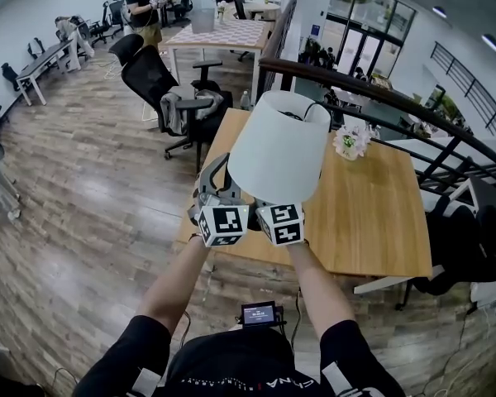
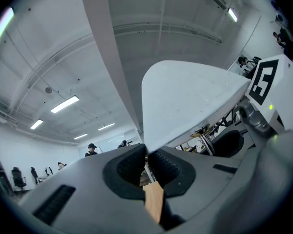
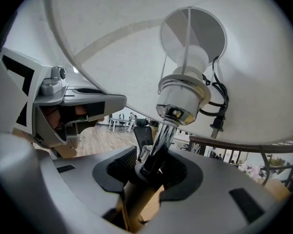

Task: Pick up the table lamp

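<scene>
Aloft, the table lamp (image 1: 277, 151) points upward, leaning slightly away.

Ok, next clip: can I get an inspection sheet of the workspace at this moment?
Surface: wooden table, below the lamp.
Job's things: table lamp held up over the table; base hidden.
Clutter: small flower pot on the table.
Grippers: left gripper shut on the shade at its rim; right gripper shut on the stem.
Cables: cord and plug bundled beside the socket, inside the shade.
Surroundings: office chairs, dark railing, people far back.
</scene>
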Demonstrator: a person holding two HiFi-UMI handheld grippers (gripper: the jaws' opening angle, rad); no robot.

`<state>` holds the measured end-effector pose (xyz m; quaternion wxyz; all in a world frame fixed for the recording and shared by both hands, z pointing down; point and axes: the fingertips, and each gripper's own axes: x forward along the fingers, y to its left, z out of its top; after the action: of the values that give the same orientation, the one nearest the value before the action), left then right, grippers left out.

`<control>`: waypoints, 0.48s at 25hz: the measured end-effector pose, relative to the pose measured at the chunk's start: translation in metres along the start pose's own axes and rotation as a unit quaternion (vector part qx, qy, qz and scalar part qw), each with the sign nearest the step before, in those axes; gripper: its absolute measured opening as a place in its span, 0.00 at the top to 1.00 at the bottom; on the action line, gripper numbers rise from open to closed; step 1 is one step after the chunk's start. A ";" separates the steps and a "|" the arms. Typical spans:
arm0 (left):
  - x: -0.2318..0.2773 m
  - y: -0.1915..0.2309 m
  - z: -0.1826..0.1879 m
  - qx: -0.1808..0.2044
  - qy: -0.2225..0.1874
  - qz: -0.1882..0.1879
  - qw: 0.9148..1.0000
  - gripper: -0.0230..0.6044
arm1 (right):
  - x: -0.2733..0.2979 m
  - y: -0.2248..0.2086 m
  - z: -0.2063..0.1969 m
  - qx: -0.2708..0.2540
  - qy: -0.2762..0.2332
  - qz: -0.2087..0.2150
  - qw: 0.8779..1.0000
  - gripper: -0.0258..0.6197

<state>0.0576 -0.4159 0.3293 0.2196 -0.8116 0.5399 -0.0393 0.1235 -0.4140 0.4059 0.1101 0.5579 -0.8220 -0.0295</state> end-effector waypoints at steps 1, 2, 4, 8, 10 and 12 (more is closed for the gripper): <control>-0.009 0.004 0.000 -0.001 0.000 0.000 1.000 0.91 | -0.004 0.009 0.001 0.000 0.001 0.000 1.000 0.70; -0.019 0.008 -0.001 -0.002 0.000 -0.001 1.000 0.91 | -0.008 0.019 0.001 0.001 0.002 0.000 1.000 0.70; -0.041 0.014 -0.001 -0.004 0.001 -0.002 1.000 0.91 | -0.019 0.040 0.001 0.003 0.004 0.000 1.000 0.70; -0.086 0.023 -0.002 -0.005 0.000 -0.006 1.000 0.91 | -0.044 0.079 -0.003 0.003 0.007 -0.003 1.000 0.70; -0.109 0.025 -0.004 -0.007 0.000 -0.008 1.000 0.91 | -0.058 0.098 -0.005 0.002 0.008 -0.005 1.000 0.70; -0.132 0.026 -0.004 -0.010 -0.001 -0.010 1.000 0.91 | -0.073 0.116 -0.008 0.002 0.009 -0.007 1.000 0.70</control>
<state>-0.0207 -0.3074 0.3450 0.2119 -0.8193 0.5316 -0.0352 0.0455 -0.3027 0.4226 0.1167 0.5644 -0.8169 -0.0238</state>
